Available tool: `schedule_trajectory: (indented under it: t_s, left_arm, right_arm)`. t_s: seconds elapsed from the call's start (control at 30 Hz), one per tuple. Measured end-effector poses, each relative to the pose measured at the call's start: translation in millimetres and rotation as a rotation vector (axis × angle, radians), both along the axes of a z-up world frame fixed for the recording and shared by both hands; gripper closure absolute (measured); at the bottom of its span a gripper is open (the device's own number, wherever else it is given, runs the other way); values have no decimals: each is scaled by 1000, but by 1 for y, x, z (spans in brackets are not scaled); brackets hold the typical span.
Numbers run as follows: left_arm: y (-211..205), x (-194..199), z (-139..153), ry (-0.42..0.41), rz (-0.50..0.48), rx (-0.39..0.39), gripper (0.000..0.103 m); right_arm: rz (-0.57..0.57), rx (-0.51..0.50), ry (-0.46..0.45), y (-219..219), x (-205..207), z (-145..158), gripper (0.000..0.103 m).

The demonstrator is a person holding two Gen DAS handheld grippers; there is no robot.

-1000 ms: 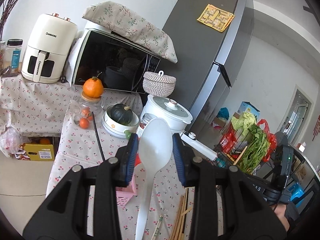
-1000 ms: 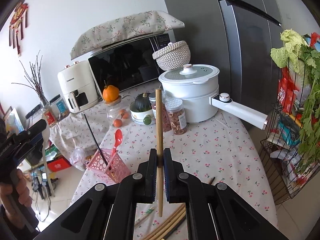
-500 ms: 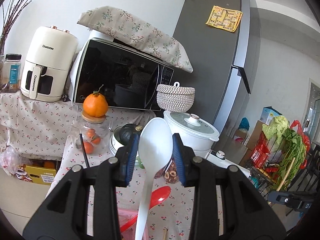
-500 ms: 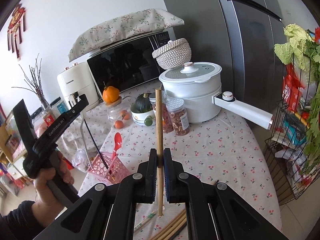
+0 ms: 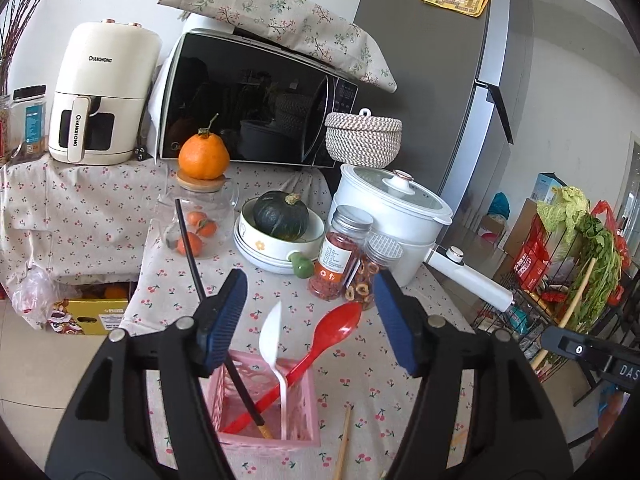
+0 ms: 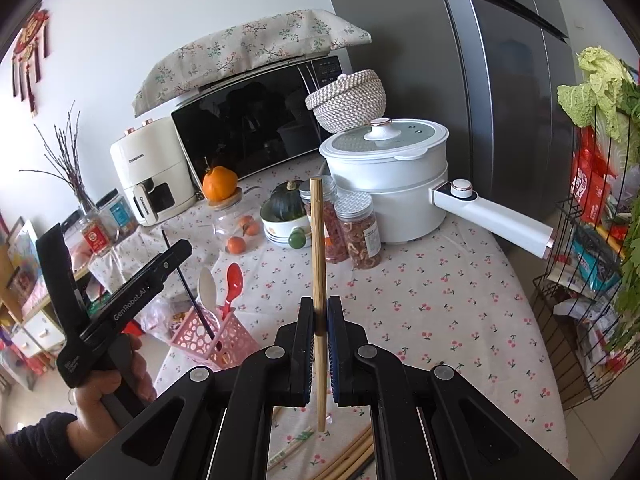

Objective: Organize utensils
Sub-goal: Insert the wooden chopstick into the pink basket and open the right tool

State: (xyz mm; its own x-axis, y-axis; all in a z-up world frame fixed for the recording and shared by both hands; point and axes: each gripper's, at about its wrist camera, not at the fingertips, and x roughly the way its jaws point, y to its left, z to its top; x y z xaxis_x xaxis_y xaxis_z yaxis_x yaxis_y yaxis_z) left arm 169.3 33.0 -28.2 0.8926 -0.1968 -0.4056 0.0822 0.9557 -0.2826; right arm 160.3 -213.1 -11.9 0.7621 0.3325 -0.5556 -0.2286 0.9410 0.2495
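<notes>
Now the white plastic spoon is out of the left gripper and stands in the pink plastic basket with round holes, where half a second ago the blue pads were still around its bowl. Those pads are wide apart and hold nothing. In the right wrist view, the left gripper is at the far left of the frame, just above that pink basket in the lower left. Inside the basket the white spoon leans beside a red plastic spoon and a thin black chopstick, all with their tops poking up. Moving to the middle of the right wrist view, the right gripper is pinched tight on a long pale wooden chopstick. It stands almost straight up, its top near the jars and its bottom end hanging below the pads. So the basket lies to the left of this chopstick and a bit farther away, and I think the stick must go over that way and drop in end first. More wooden chopsticks lie flat on the cherry-print tablecloth at the bottom of the frame.
</notes>
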Motion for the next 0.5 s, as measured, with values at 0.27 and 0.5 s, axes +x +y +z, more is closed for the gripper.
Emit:
schedule_trajectory:
  t_s: [0.27,0.5]
  left_arm:
    - [18,-31,3,275,20,47,6]
    - [45,-43,-32,488,35,16,6]
  right_arm:
    - [31,31,-37,15,-7,12,97]
    - [55,73,-91,38,-15,29,97]
